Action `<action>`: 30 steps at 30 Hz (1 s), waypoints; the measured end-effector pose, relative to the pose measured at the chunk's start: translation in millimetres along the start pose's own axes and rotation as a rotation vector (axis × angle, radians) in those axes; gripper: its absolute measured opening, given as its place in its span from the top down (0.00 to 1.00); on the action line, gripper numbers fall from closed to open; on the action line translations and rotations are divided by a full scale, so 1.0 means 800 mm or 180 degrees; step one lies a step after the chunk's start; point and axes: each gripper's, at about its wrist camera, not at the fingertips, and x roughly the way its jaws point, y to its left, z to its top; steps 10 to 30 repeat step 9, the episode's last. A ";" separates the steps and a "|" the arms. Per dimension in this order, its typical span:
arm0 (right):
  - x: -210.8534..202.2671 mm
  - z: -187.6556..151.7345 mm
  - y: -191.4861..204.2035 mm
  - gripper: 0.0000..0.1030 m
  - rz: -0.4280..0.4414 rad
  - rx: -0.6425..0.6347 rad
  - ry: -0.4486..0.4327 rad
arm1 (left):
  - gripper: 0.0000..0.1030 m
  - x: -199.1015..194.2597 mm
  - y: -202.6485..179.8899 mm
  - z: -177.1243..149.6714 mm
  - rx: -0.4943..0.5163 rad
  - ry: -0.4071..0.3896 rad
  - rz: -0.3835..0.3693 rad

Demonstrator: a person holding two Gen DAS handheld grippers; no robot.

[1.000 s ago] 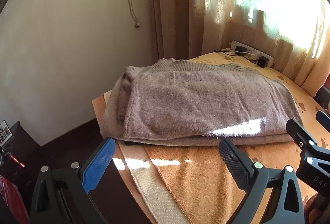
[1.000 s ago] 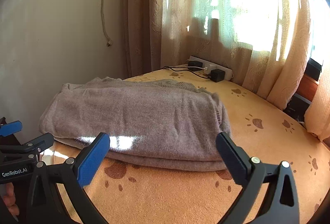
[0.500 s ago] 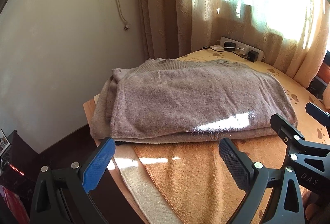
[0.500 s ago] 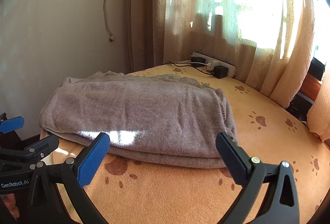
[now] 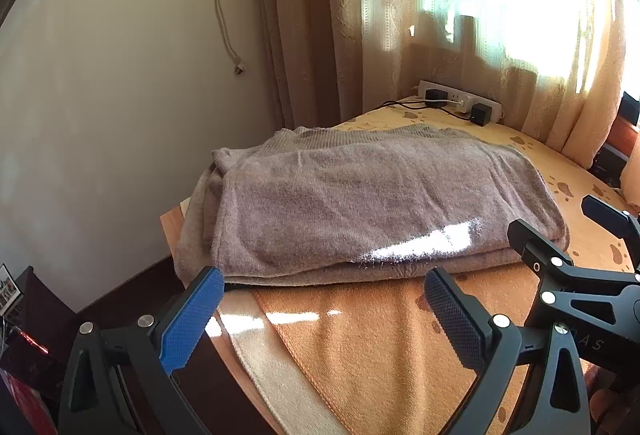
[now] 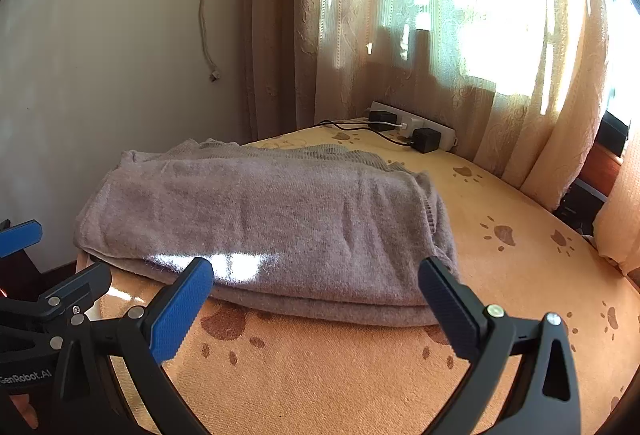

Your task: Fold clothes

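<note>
1. Two grippers, my left gripper [image 5: 320, 309] and right gripper [image 6: 316, 299], gape wide and hold nothing; both hover just before the sweater.
2. Folded grey sweater [image 6: 264, 223] lies on the orange paw-print cloth [image 6: 520, 259]; a power strip [image 6: 416, 129] sits beyond the sweater.

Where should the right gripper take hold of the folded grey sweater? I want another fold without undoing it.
Probably the near right corner of the grey sweater, where all layers stack in one edge. Come in low from the front over the orange cloth, one finger under the stack.
</note>
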 end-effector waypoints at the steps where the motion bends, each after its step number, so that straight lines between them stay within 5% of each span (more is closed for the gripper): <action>1: 0.000 0.000 0.000 0.00 -0.0001 -0.0001 -0.0003 | 0.01 0.000 0.000 -0.001 -0.0003 -0.0001 -0.0002; 30: -0.001 0.000 -0.002 0.00 -0.0020 0.0021 -0.0015 | 0.01 0.001 0.001 -0.002 -0.0057 0.0017 -0.0008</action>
